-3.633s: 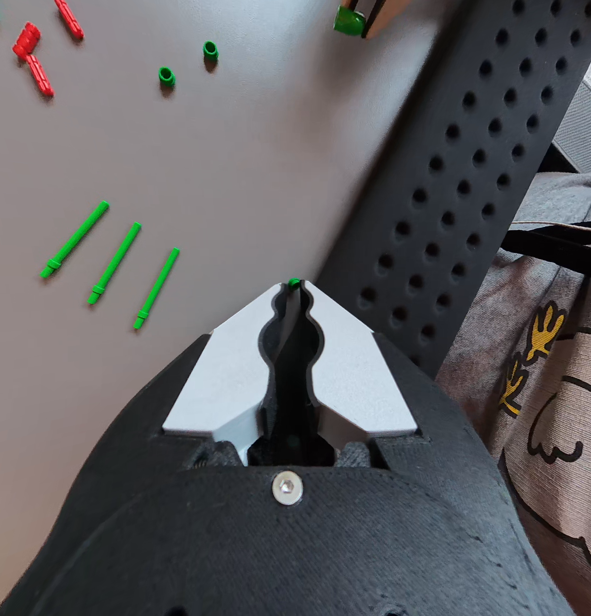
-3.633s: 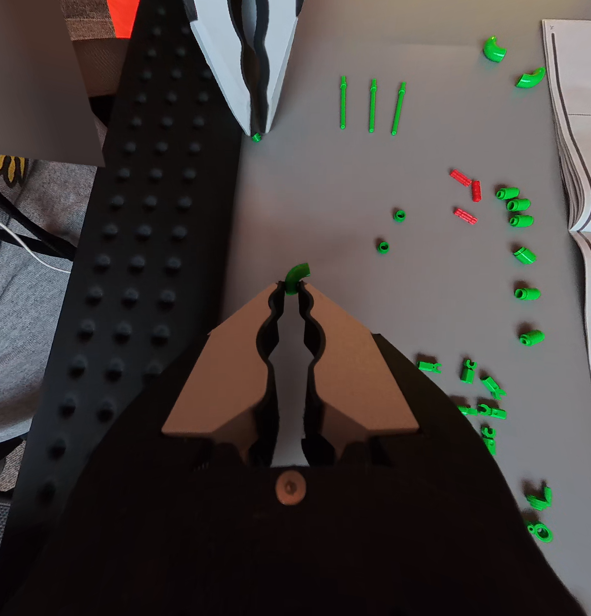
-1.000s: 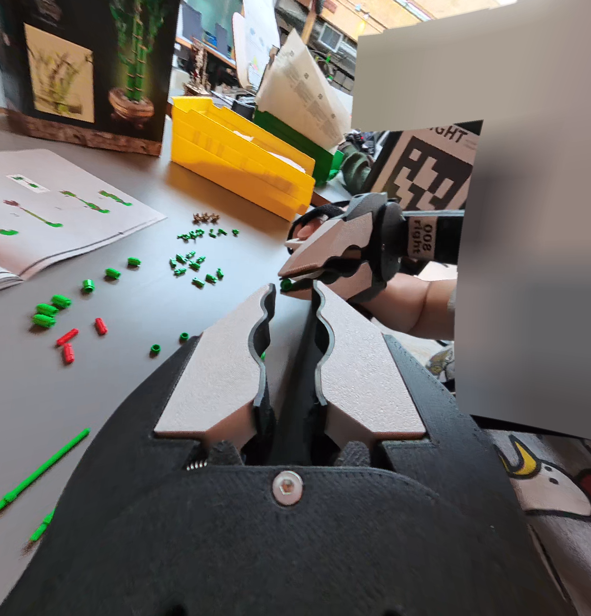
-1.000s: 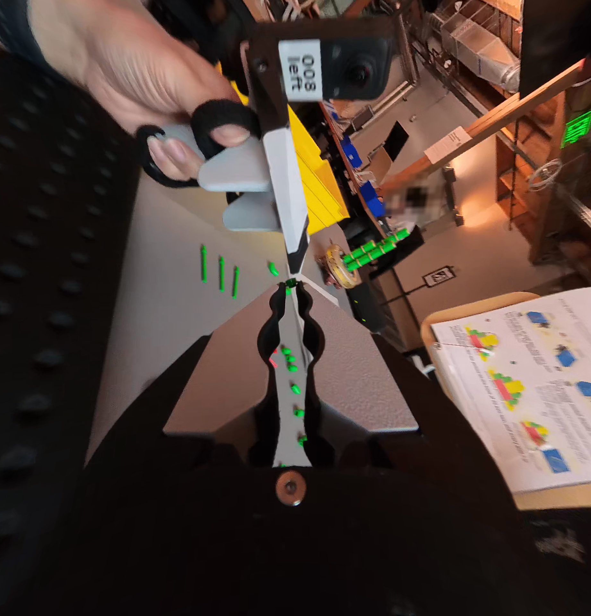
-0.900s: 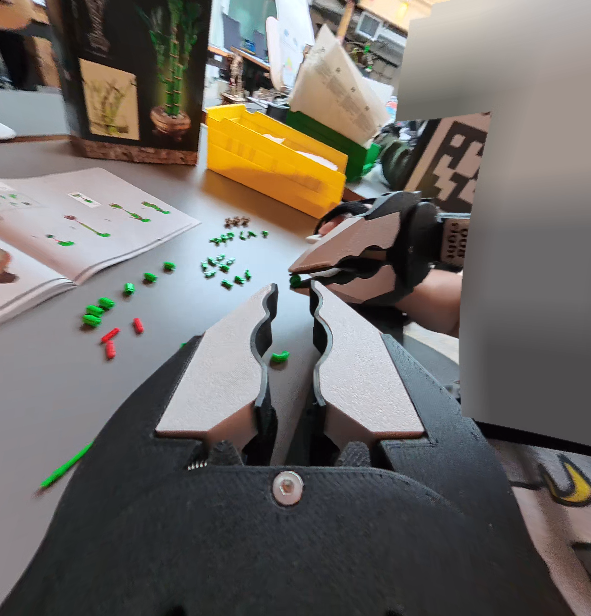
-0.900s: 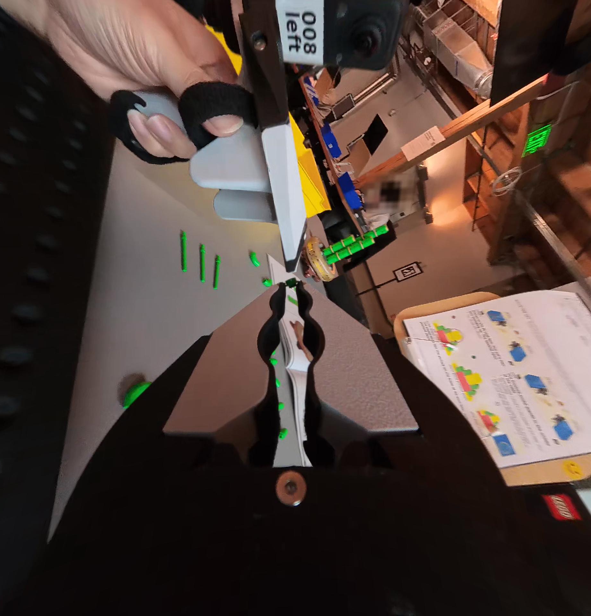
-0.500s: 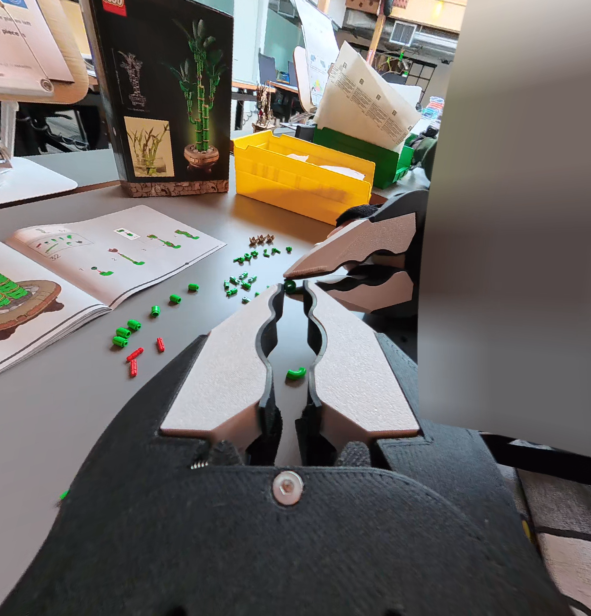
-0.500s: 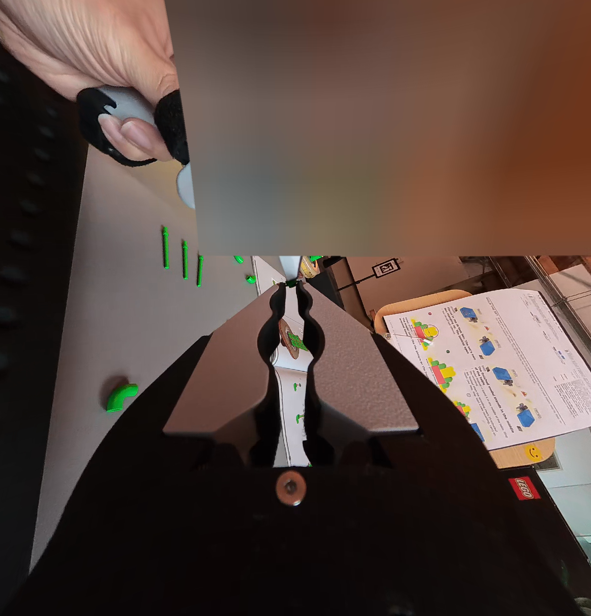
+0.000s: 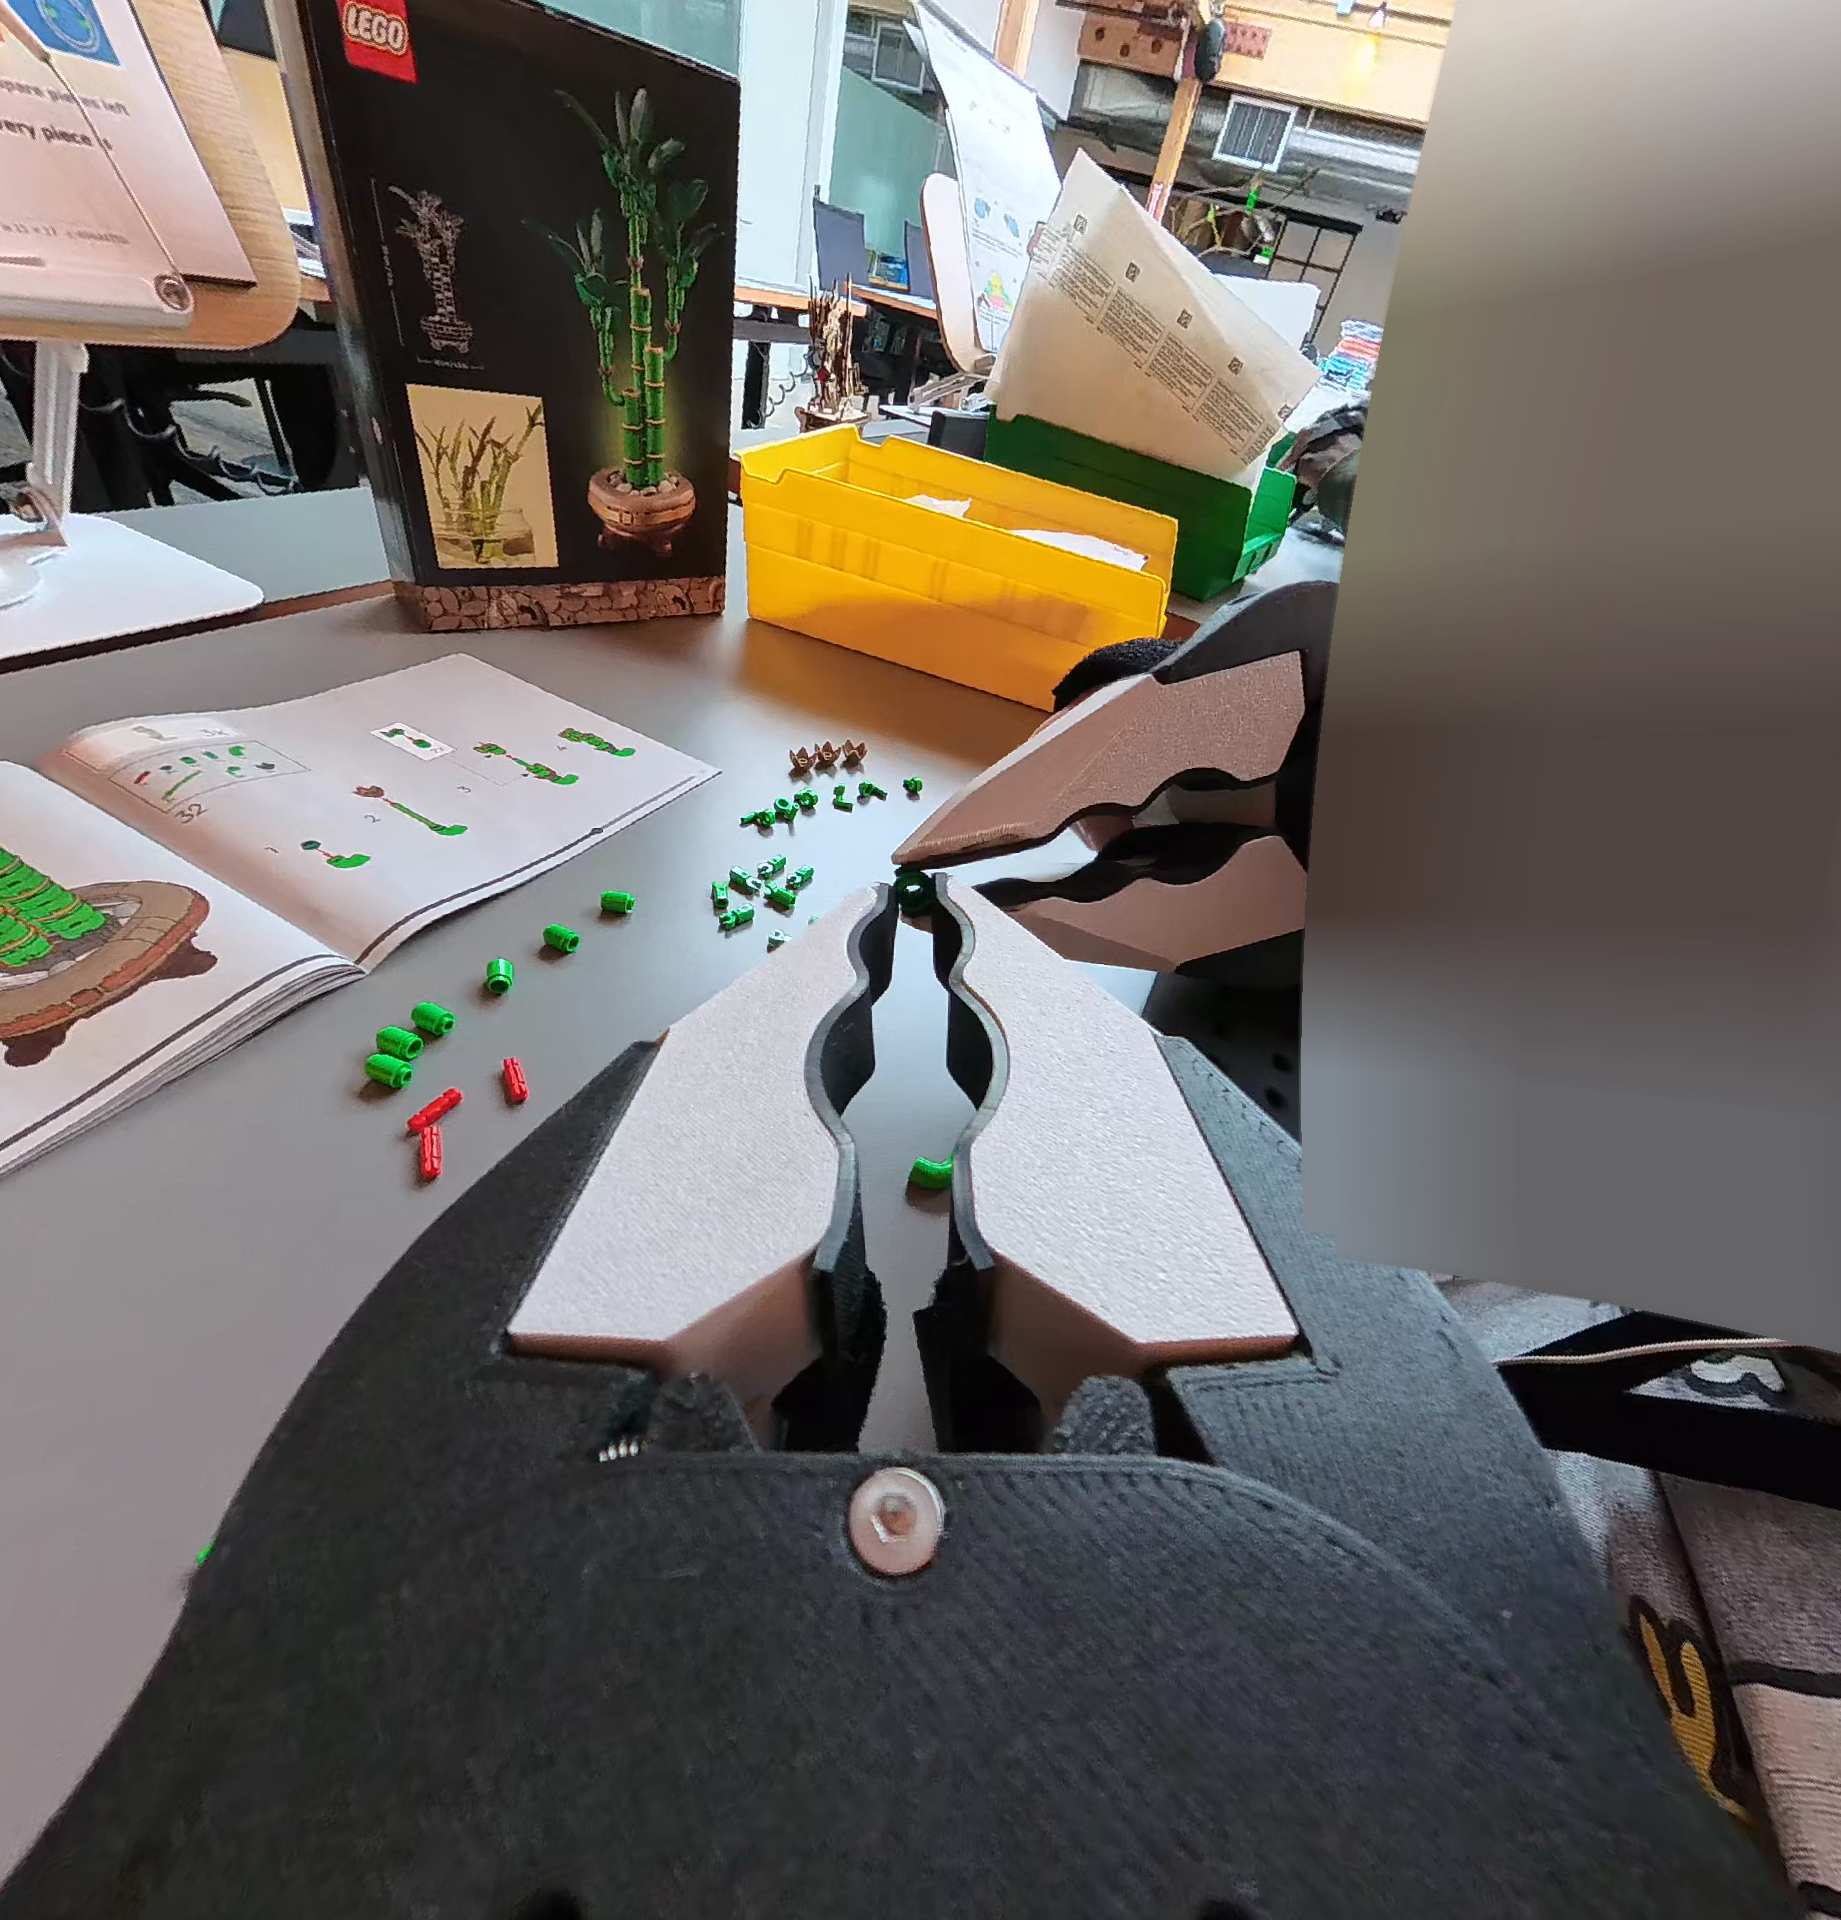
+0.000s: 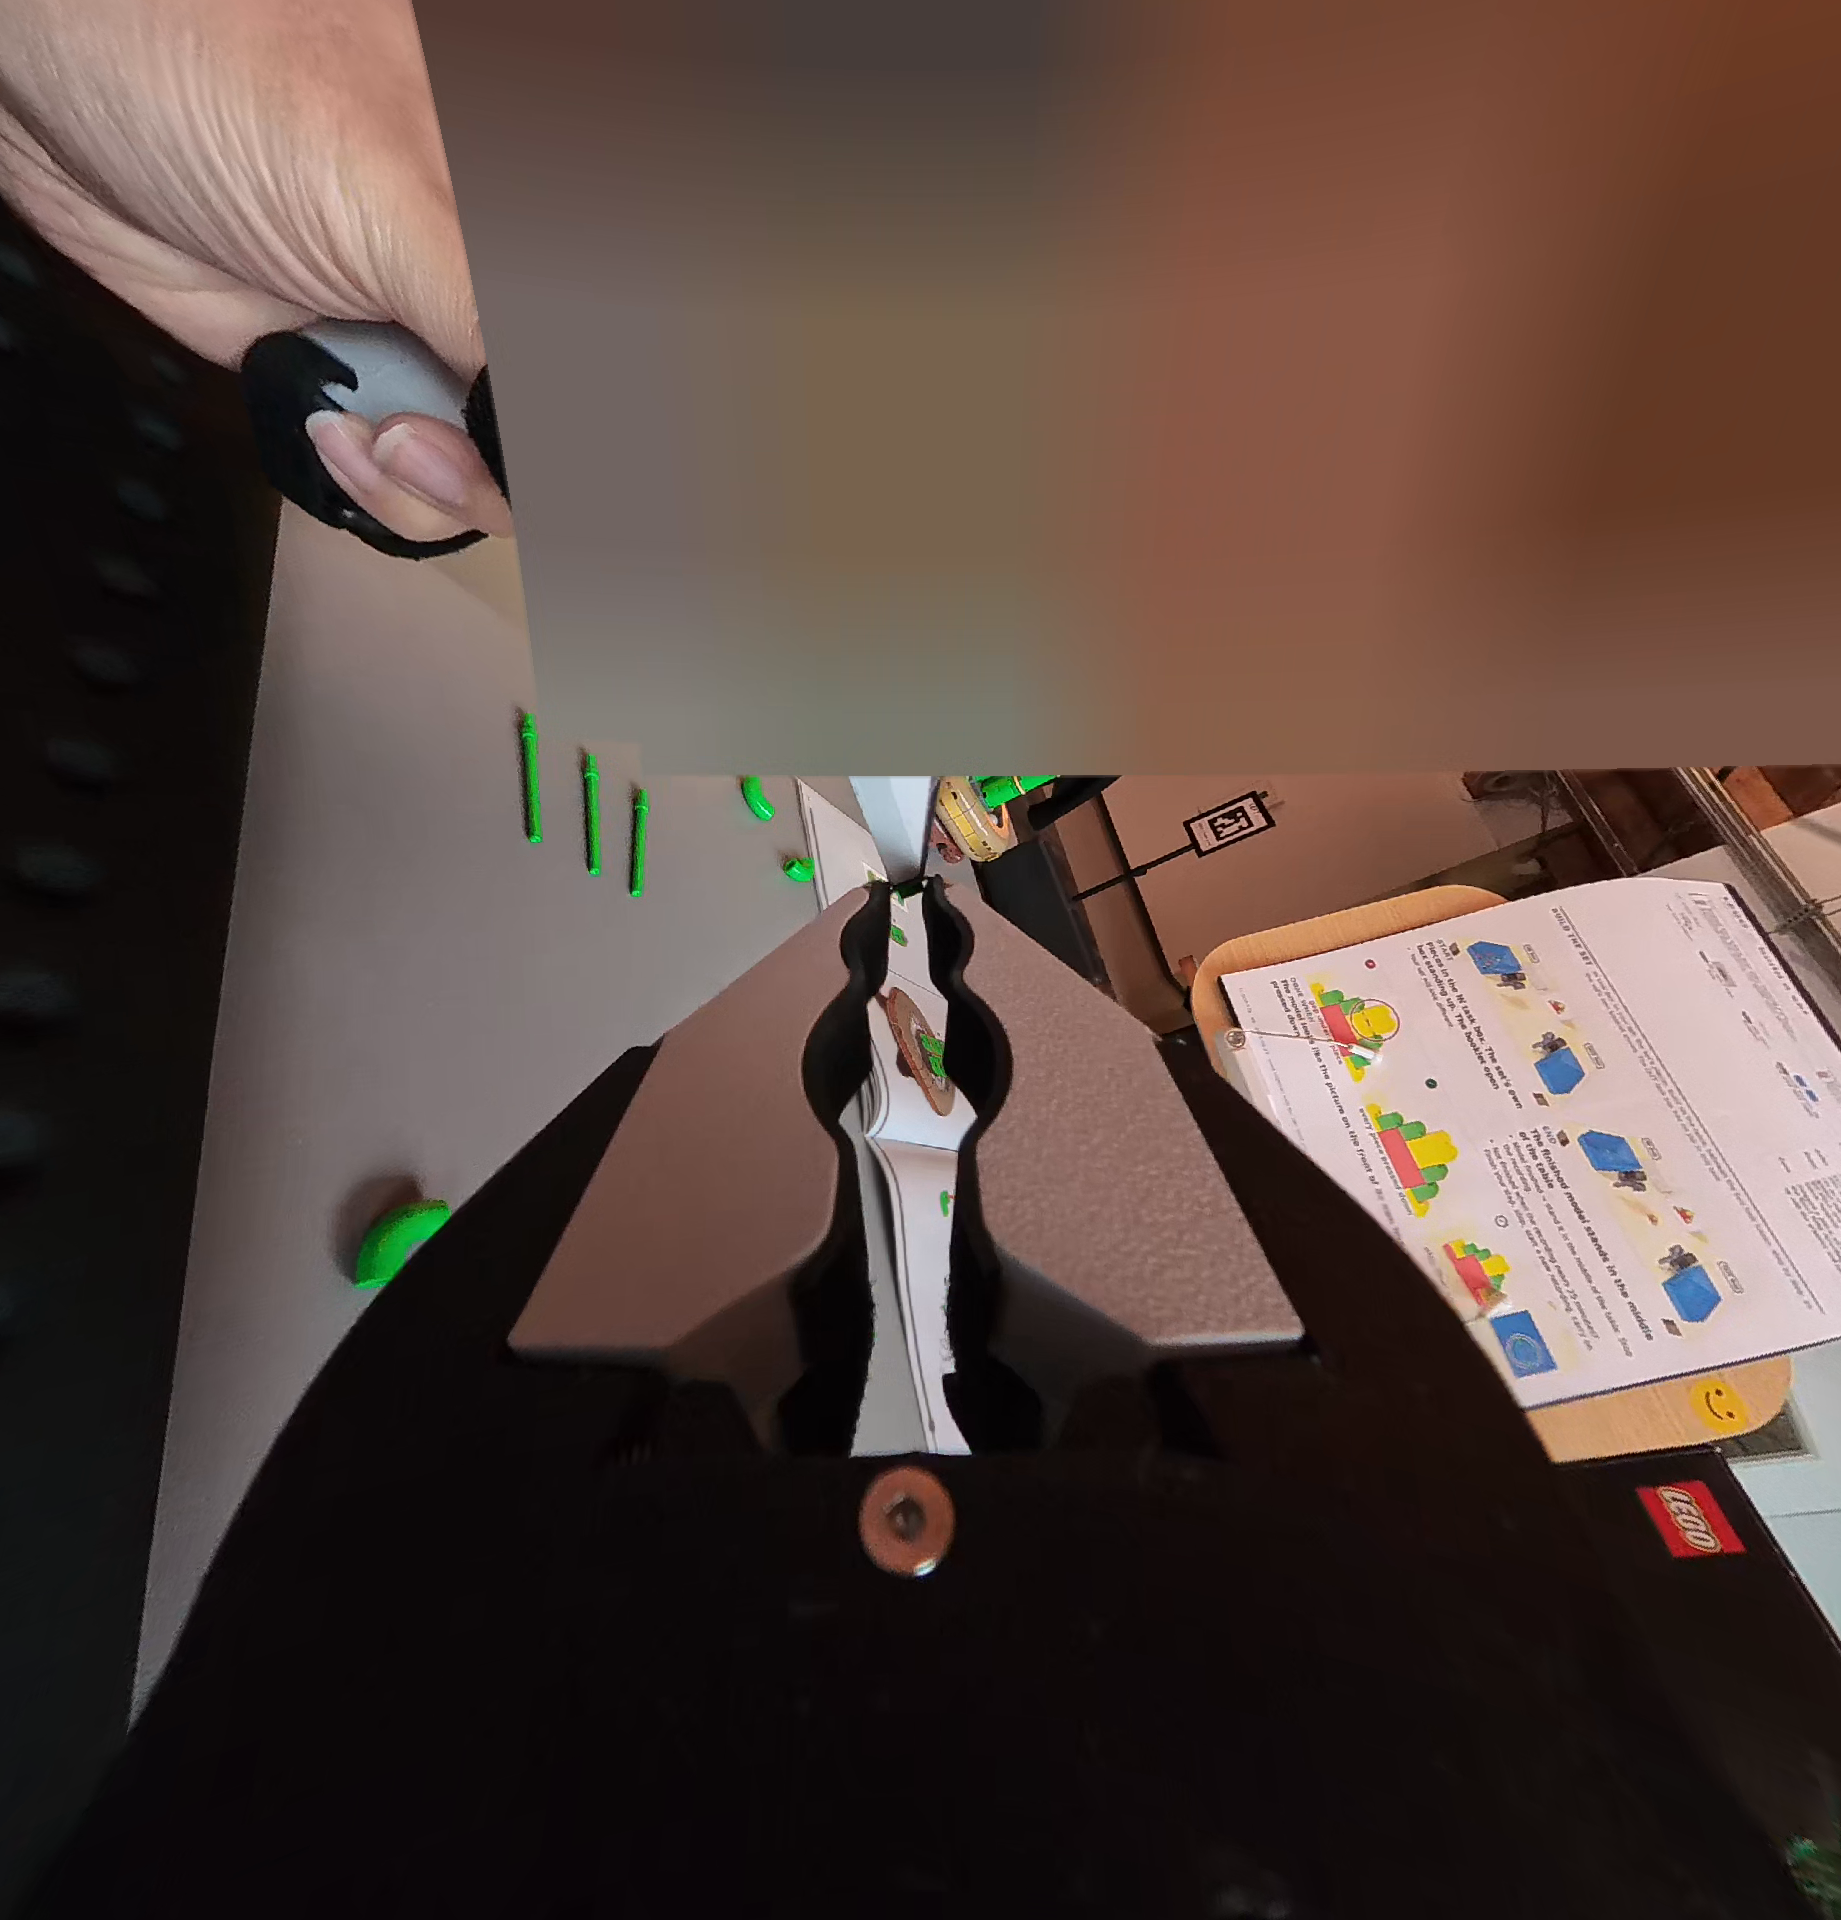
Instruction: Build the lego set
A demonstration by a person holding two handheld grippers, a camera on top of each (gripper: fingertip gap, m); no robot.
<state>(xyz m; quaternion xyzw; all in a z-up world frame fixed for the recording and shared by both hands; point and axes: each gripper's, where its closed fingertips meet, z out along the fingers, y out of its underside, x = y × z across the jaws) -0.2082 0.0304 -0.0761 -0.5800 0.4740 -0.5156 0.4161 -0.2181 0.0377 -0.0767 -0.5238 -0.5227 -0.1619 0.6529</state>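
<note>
My left gripper (image 9: 913, 896) is shut on a small dark green round piece (image 9: 911, 894), held above the grey table. My right gripper (image 10: 908, 888) comes in from the right. Its brown upper finger (image 9: 1103, 769) ends right at that piece. In the right wrist view the same piece (image 10: 908, 889) sits between the right tips, which stand almost closed. A curved green piece (image 9: 929, 1171) lies loose on the table below the left fingers. It also shows in the right wrist view (image 10: 396, 1242). Most of the left gripper is hidden there; only a white fingertip (image 10: 895, 821) shows.
An open instruction booklet (image 9: 324, 831), green cylinders (image 9: 402, 1049), red pins (image 9: 433, 1127) and small green connectors (image 9: 765, 883) lie to the left. The set's box (image 9: 542, 343) and a yellow bin (image 9: 947, 582) stand behind. Three green axles (image 10: 589, 810) lie beside a black studded board (image 10: 85, 831). Less than 4 cm separates the two grippers' tips.
Both grippers rose from the table and came tip to tip. The curved green piece left the right gripper about a second ago and lies on the table. The left still holds the small piece.
</note>
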